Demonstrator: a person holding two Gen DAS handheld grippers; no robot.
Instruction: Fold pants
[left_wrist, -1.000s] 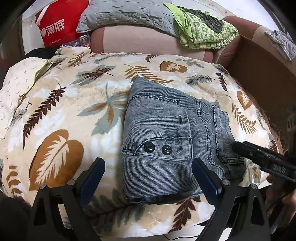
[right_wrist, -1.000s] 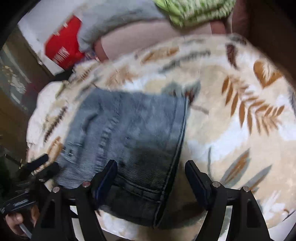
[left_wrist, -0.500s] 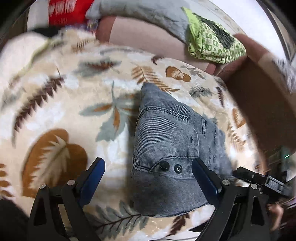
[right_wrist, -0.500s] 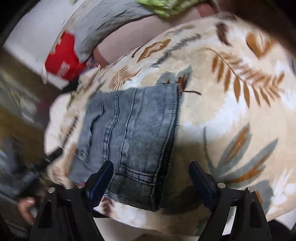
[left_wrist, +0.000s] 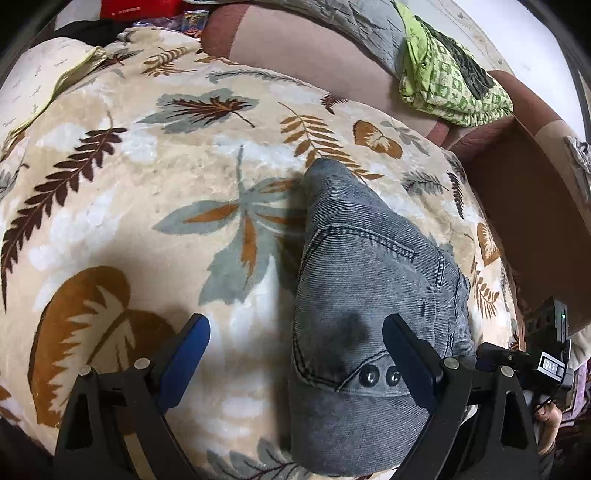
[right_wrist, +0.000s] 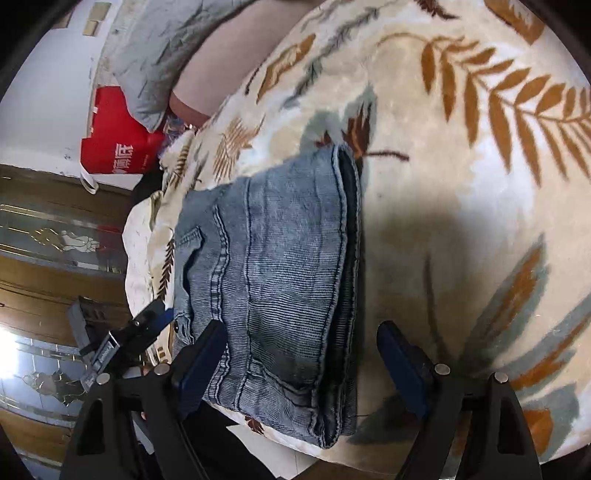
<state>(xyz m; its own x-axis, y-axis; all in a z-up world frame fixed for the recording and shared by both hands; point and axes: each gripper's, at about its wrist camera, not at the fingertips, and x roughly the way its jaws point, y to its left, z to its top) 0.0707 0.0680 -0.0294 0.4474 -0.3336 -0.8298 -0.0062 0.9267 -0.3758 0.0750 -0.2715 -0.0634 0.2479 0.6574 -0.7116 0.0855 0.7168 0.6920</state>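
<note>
Looks like the pants (left_wrist: 365, 295) are pretty much done: a compact grey denim bundle, several layers thick, lying on the leaf-print blanket (left_wrist: 147, 206) near its front edge. At most a final tidy-up seems left. The left gripper (left_wrist: 295, 354) has its jaws spread wide with nothing clamped, over the bundle's left edge. The right gripper (right_wrist: 301, 362) is likewise apart and empty, straddling the bundle's stacked right edge. Left and right of the pants there's plenty of bare blanket; the sofa back (left_wrist: 303, 55) sits well behind them.

Leaf-print blanket (left_wrist: 155, 184), folded grey pants (left_wrist: 362, 295) on it
</note>
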